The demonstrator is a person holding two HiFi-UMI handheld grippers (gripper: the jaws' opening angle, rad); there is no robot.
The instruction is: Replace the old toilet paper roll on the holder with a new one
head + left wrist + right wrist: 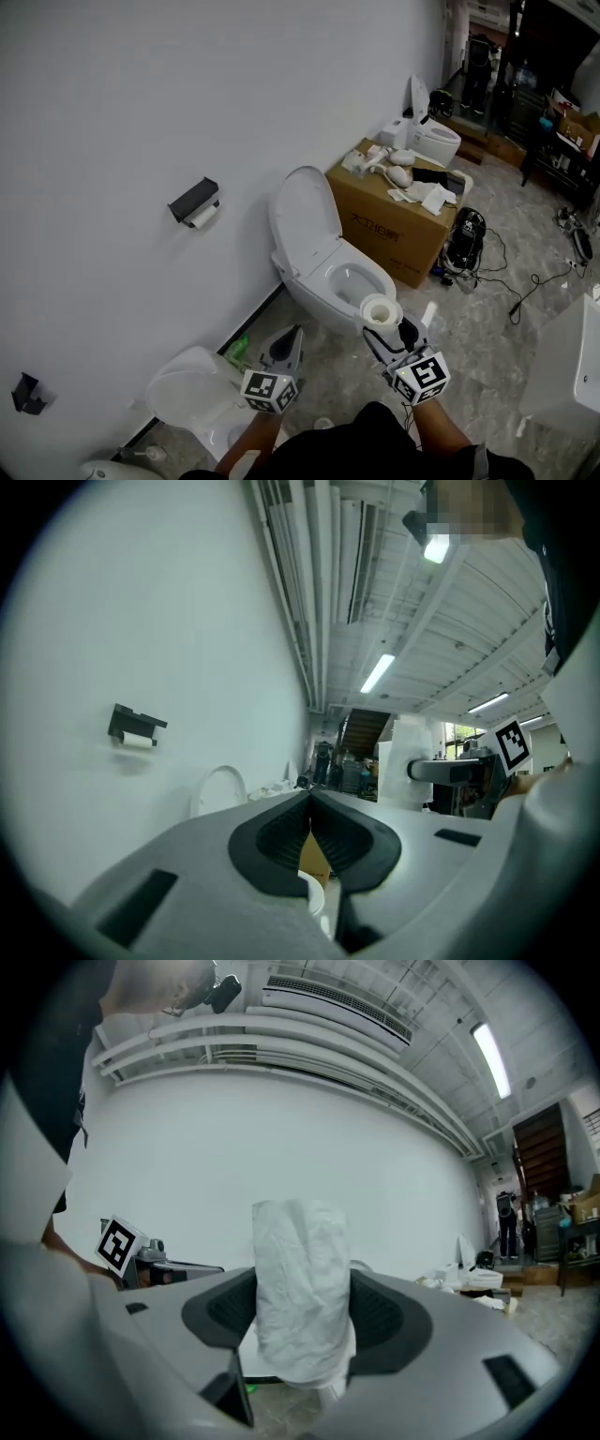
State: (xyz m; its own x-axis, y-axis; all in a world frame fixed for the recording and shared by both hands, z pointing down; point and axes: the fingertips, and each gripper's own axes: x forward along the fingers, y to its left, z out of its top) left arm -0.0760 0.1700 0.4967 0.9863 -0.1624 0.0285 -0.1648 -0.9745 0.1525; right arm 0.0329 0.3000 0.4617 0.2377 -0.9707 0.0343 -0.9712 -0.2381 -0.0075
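The black wall holder (193,199) carries the old, thin roll (203,217) on the white wall, left of an open toilet (328,267). It also shows far off in the left gripper view, holder (137,723) above old roll (139,743). My right gripper (386,330) is shut on the new white roll (381,309), held on end over the floor in front of the toilet. In the right gripper view the new roll (302,1288) fills the gap between the pads of the right gripper (302,1312). My left gripper (295,334) is shut and empty; its closed tips (309,801) point along the wall.
A cardboard box (394,223) with white clutter on top stands beyond the toilet. Another toilet (202,398) sits at lower left by the wall, a third toilet (433,136) far back. Cables and a black device (466,239) lie on the floor; a white unit (567,370) stands at right.
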